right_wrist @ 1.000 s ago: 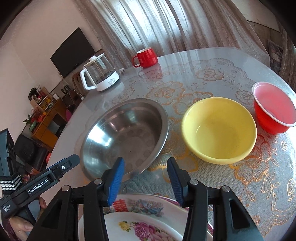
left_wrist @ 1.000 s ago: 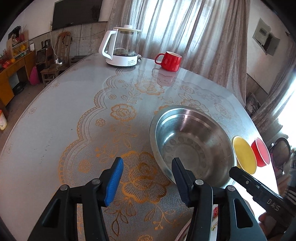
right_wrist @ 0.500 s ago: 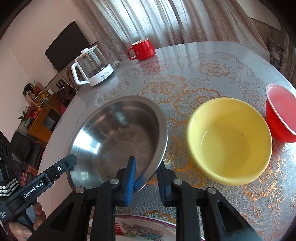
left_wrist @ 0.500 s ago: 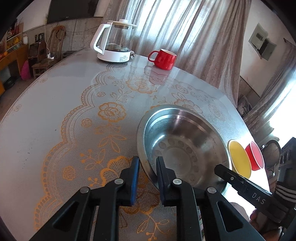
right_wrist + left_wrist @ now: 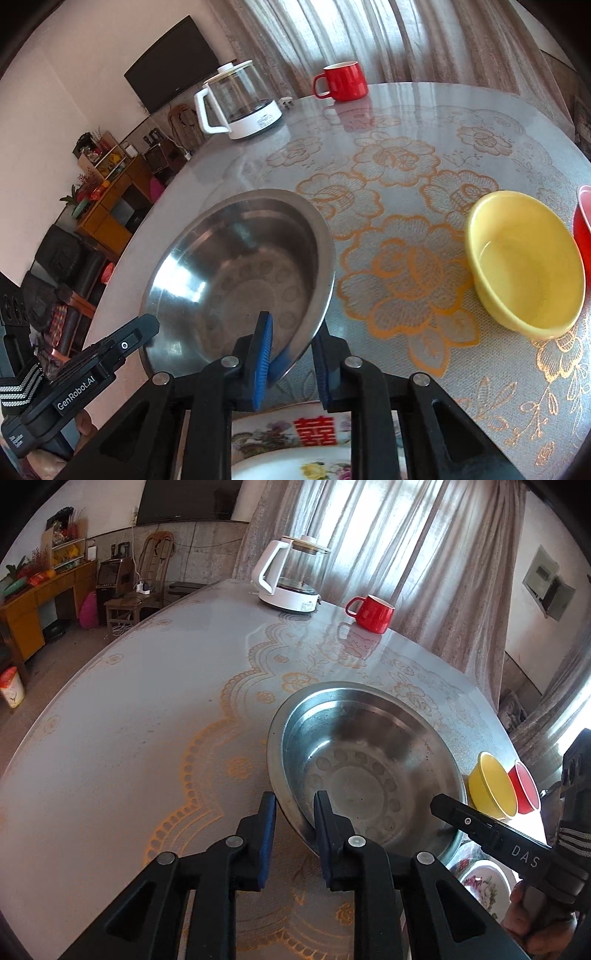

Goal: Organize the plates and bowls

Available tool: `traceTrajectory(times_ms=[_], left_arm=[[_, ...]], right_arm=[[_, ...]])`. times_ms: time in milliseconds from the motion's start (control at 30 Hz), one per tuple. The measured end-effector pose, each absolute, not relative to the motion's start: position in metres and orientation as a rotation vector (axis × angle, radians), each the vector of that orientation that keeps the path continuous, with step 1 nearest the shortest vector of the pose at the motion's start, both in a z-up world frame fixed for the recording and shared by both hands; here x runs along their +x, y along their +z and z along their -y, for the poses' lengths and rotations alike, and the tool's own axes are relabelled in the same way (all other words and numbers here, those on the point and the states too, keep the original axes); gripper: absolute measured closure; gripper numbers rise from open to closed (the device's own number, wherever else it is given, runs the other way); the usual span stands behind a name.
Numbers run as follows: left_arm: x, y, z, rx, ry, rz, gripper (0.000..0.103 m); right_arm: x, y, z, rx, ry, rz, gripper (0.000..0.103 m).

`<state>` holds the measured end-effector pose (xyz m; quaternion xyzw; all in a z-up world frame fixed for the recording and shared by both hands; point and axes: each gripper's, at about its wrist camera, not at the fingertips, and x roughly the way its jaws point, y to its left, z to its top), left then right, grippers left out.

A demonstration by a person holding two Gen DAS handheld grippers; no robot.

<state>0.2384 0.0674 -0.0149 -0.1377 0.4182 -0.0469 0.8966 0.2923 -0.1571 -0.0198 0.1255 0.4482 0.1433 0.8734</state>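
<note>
The steel bowl (image 5: 369,768) is gripped from two sides at once. The left tongs (image 5: 293,814) are clamped on its near rim, one blue pad outside and the other inside the bowl. The right tongs (image 5: 291,345) are clamped on the rim too, at the bowl's near-right edge, and that side looks tipped up off the desk (image 5: 406,155), though how far can't be told.

Just right of the right tongs, a yellow bowl (image 5: 524,258) is seen on the lace-patterned desk, with a red bowl (image 5: 583,221) right beside it at the frame edge; whether they touch can't be made out. Directly under and behind the right tongs, a flowered plate (image 5: 295,443) with red characters is parked at the desk's near edge.

Far ahead of both tongs, a glass kettle (image 5: 291,579) on a white base and a red mug (image 5: 373,613) are set near the curtain, well apart from the bowls.

A hand (image 5: 528,919) is partly seen around the right tongs' handle in the left view.
</note>
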Motion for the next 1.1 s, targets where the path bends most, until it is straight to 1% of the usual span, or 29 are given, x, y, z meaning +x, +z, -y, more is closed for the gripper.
traceTrajectory(times_ms=[300,600,733,833,900,933,1100], left_arm=[[0.191,-0.017,-0.098,-0.326,-0.054,-0.854,0.081],[0.170,-0.015,-0.105,-0.331,-0.033,-0.870,0.080],[0.158,-0.013,-0.110,-0.345,-0.039,-0.865,0.080],[0.150,-0.008,-0.109,-0.337,-0.053,-0.848,0.081],[0.147,-0.006,-0.108,-0.324,-0.045,-0.844,0.081],[0.146,-0.007,-0.109,-0.326,-0.040,-0.846,0.081],[0.142,-0.008,-0.113,-0.352,-0.017,-0.848,0.080]], right_arm=[[0.270,-0.022,0.119,0.205,0.381,-0.968,0.083],[0.256,-0.019,0.102,0.139,0.407,-0.976,0.083],[0.251,-0.015,0.092,0.079,0.411,-0.987,0.080],[0.248,-0.013,0.085,0.039,0.419,-0.987,0.075],[0.246,-0.012,0.079,0.008,0.421,-0.981,0.074],[0.245,-0.012,0.077,-0.004,0.425,-0.978,0.071],[0.236,-0.011,0.069,-0.071,0.440,-0.971,0.070]])
